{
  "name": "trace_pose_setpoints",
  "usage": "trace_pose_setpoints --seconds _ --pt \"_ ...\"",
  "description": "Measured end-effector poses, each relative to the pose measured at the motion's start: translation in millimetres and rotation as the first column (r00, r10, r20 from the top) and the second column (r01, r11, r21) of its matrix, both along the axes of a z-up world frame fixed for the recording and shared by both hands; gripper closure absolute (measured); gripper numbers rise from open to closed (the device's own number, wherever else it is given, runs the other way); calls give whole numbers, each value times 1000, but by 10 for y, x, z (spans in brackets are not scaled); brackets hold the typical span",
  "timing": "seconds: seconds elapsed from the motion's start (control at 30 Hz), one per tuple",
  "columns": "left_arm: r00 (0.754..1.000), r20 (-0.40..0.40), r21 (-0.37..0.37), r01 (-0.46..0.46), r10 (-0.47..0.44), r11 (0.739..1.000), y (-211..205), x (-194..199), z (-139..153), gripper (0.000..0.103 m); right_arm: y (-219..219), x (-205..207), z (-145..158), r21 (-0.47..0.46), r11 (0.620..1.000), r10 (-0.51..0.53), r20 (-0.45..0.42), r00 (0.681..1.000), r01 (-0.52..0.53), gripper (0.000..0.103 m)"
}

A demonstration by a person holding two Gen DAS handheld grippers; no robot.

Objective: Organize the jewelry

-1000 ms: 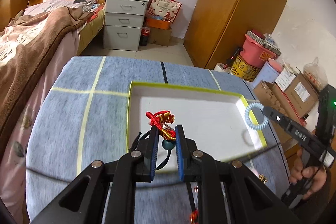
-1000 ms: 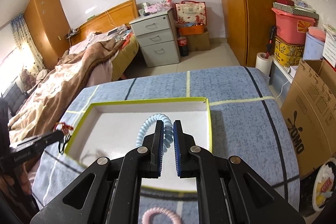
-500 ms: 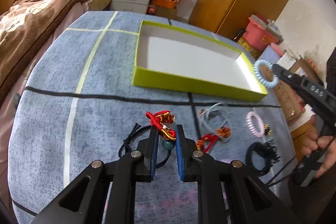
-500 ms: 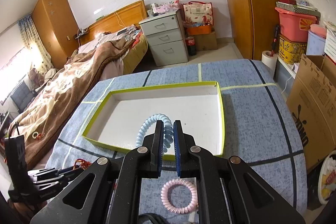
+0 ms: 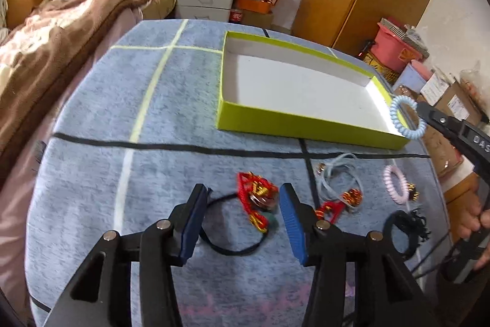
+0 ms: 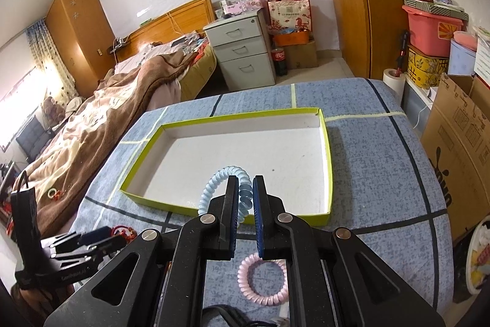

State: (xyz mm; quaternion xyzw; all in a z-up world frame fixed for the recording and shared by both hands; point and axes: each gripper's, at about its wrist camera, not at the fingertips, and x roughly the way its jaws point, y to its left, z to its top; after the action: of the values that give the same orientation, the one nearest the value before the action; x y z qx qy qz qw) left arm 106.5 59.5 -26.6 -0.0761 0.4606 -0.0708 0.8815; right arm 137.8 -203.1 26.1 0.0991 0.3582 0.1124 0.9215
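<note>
The red-and-gold knotted charm [image 5: 258, 206], strung on a black cord [image 5: 228, 247], lies on the blue checked desk [image 5: 159, 118], short of the tray and between the two blue pads of the left hand-held gripper [image 5: 243, 222]. The light-blue coil bracelet [image 6: 237, 189] is clamped in the right hand-held gripper [image 6: 245, 213] and hangs over the near right corner of the green-rimmed tray [image 5: 294, 124], whose white floor holds nothing.

Procedure, as judged from the layout:
1. Carry the light-blue coil bracelet fully inside the tray rim before releasing. At present it overlaps the near wall, so a release here could leave it hung on the edge.
2. Lower it close to the tray floor, then spread the pads. A coil of this kind is springy and may bounce or roll if dropped from height.
3. For the charm, grip the knotted body, not the cord. The cord is thin and likely to slip out or trail.

Hand-held gripper state:
- Left: the jaws are opening and already stand wide. The charm lies between the pads, but neither pad appears to press on it.
- Right: the pads are pinched together on the light-blue coil bracelet, one strand of the loop squeezed between them.

Nearby on the desk, right of the charm: a pale-blue cord bracelet [image 5: 338, 173], a second red-and-gold charm [image 5: 340, 204], a pink coil bracelet [image 5: 396, 184] and a black hair tie [image 5: 404, 232].
</note>
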Motion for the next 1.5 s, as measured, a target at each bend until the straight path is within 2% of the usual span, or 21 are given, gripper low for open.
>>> trace_pose_setpoints --seconds 0.27,0.37,0.4,0.43,0.5,0.6,0.7,0.9,0.97,1.2,1.3,1.4,1.5 --pt "999 29 140 41 -46 989 -182 33 -40 53 37 -43 -30 0 1000 8 -11 1000 -8 93" --pt "998 35 156 38 -44 987 -195 29 -27 66 43 -38 -44 0 1000 9 -16 1000 -9 93" --pt "998 39 158 42 -49 987 -199 33 -20 75 46 -40 -50 3 1000 9 -18 1000 -9 93" --pt "998 38 161 49 -56 986 -216 38 -17 80 53 -41 -52 4 1000 9 -19 1000 -9 93" --pt "998 42 165 47 -55 985 -214 40 -9 84 52 -43 -52 6 1000 12 -19 1000 -12 93" --pt "998 49 152 38 -46 988 -192 29 33 90 50 -49 -46 8 1000 10 -17 1000 -10 93" --pt "996 81 124 20 -30 992 -125 2 143 90 33 -45 -33 13 1000 7 -14 1000 -6 93" --pt "992 126 -37 22 -18 999 106 15 433 89 0 -16 14 21 1000 1 -5 1000 -1 93" --pt "992 128 -71 17 -8 997 173 48 497 89 -9 -6 22 23 1000 -1 -3 1000 1 93" --pt "988 155 -52 4 4 999 186 313 617 89 -113 146 61 23 999 -28 3 1000 28 93" --pt "982 186 -23 37 -32 999 80 474 671 89 -168 298 80 -2 999 -47 4 999 47 93" --pt "985 166 -58 53 -43 997 20 717 647 89 -197 466 60 -25 998 -58 -8 998 57 93" --pt "987 149 -57 68 -59 996 -62 922 602 89 -206 627 19 -52 997 -59 -19 998 58 93"
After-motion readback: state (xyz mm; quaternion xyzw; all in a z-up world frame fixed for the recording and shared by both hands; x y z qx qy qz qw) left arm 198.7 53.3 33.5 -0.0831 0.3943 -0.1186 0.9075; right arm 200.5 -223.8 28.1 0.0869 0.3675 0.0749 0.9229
